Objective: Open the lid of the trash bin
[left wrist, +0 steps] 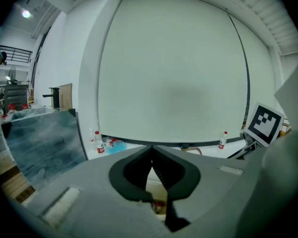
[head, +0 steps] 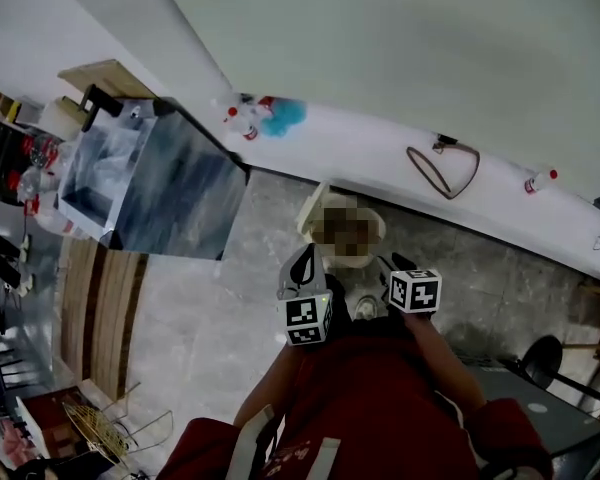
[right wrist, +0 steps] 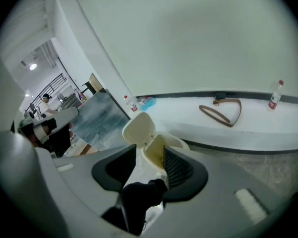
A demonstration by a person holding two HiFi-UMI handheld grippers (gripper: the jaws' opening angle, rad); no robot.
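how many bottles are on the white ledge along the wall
3: two bottles together near the ledge's left end, by a blue object; one alone toward the right. More could be hidden.

cream trash bin (right wrist: 155, 152), upright on the grey floor (right wrist: 268, 168), just beside the low white ledge (right wrist: 238, 132), hinged lid (right wrist: 139, 128) open, raised and tilted back at the bin's left rim, pale inside showing

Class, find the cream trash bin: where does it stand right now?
The trash bin stands on the floor at the centre of the right gripper view, lid up, in front of the white ledge that bears a brown strap.
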